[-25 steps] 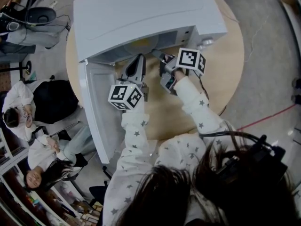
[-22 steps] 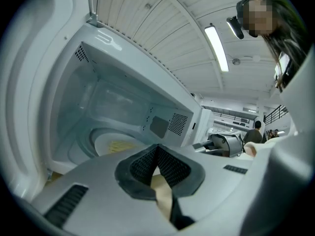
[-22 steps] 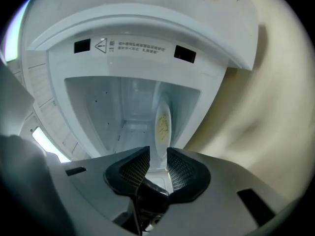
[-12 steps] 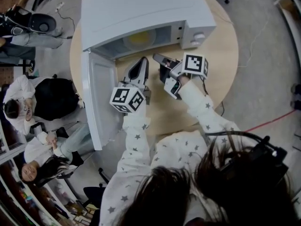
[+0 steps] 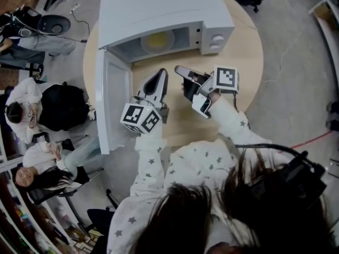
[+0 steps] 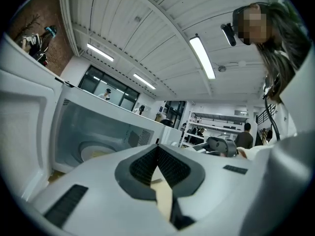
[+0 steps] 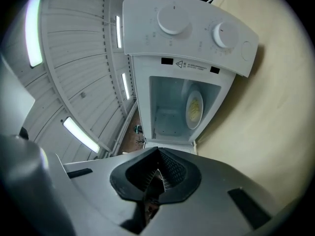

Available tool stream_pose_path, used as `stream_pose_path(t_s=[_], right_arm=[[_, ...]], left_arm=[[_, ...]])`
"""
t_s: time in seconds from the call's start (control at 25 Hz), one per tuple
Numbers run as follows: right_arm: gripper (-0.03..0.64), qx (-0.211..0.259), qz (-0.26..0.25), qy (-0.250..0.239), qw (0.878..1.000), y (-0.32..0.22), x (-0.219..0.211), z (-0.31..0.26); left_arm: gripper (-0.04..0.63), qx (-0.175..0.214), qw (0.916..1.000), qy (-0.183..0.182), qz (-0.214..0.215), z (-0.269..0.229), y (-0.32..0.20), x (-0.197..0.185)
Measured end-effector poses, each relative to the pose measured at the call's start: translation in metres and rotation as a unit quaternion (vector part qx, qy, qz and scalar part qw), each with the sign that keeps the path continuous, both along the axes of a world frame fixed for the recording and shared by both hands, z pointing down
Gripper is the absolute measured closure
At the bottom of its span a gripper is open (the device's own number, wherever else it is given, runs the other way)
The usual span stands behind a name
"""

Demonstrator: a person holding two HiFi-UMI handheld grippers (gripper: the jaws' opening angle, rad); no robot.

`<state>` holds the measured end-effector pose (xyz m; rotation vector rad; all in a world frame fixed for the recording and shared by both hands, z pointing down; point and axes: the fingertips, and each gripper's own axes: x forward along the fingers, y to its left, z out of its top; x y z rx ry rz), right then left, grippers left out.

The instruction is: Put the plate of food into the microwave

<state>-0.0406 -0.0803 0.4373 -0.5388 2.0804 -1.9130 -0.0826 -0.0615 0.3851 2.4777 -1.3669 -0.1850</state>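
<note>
The plate of food [image 5: 158, 41] sat inside the open microwave [image 5: 164, 9], partly hidden under its top, while the left gripper [image 5: 160, 74] and right gripper [image 5: 180, 70] hung clenched and empty over the table [image 5: 243, 62] nearby

Head view looked steeply down over the table [image 5: 246, 62]; both gripper views looked along their jaws, close behind them, toward the open microwave [image 5: 159, 12] ahead, shared by all three.
</note>
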Motion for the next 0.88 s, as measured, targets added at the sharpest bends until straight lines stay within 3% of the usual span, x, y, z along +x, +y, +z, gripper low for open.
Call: stream_pose_path(t_s=[0.44, 0.88], right_arm=[[0.611, 0.027, -0.039, -0.023, 0.999, 0.030, 0.010, -0.025], [0.611, 0.042, -0.030, -0.053, 0.997, 0.031, 0.013, -0.035]], left_arm=[[0.594, 0.023, 0.9996, -0.001, 0.015, -0.025, 0.033, 0.020], [0.594, 0.024, 0.9993, -0.003, 0.028, -0.026, 0.036, 0.026]])
